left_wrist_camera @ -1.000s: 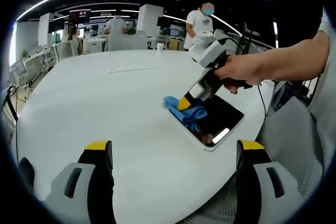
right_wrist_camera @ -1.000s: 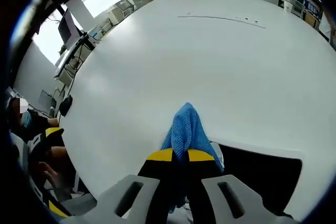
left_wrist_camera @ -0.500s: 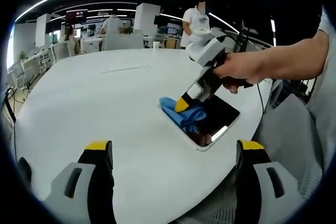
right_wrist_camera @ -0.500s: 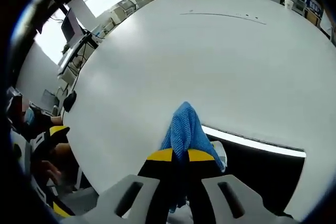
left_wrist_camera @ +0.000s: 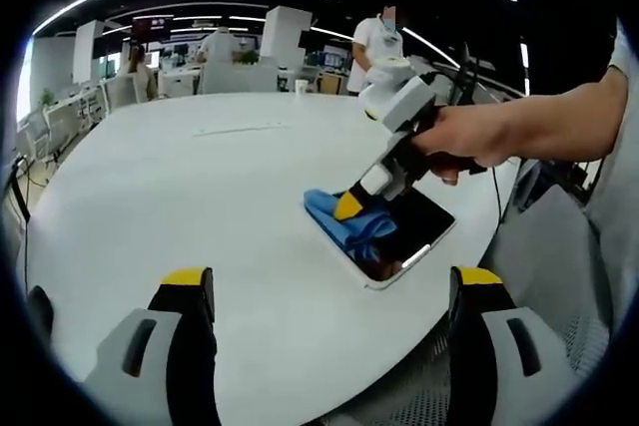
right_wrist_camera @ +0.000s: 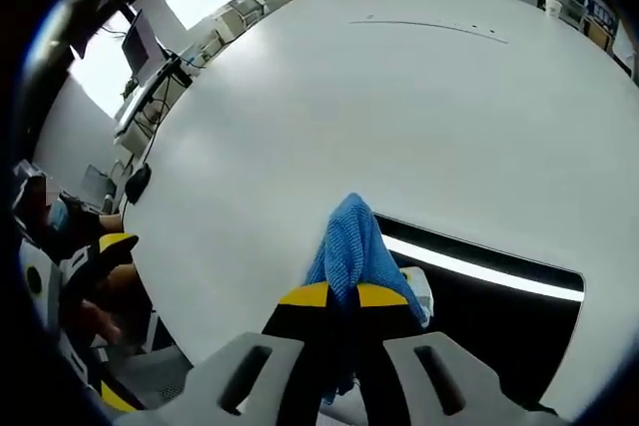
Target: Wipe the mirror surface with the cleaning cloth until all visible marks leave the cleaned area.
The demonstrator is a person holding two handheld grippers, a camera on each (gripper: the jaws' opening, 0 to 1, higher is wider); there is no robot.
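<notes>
A rectangular white-framed mirror [left_wrist_camera: 419, 228] lies flat near the round table's right edge, dark and reflecting a ceiling light strip [right_wrist_camera: 479, 268]. A blue cleaning cloth [left_wrist_camera: 349, 223] rests on the mirror's left end. My right gripper [left_wrist_camera: 349, 207] is shut on the cloth and presses it down there, held by a hand [left_wrist_camera: 469, 142]. In the right gripper view the cloth [right_wrist_camera: 351, 246] sticks up from between the closed yellow-tipped jaws, over the mirror [right_wrist_camera: 509, 336]. My left gripper [left_wrist_camera: 329, 291] stands open over the near table, well short of the mirror, with nothing between its fingers.
The large white round table [left_wrist_camera: 180, 197] stretches left and back of the mirror. Desks, chairs and people stand far behind, one person in white [left_wrist_camera: 376, 42] near the table's far side. A seated person [right_wrist_camera: 60, 246] is at the table's left edge in the right gripper view.
The right gripper has slid the cloth a little along the mirror; more of the mirror and its light reflection shows beyond the cloth in the right gripper view. The left gripper stays open.
</notes>
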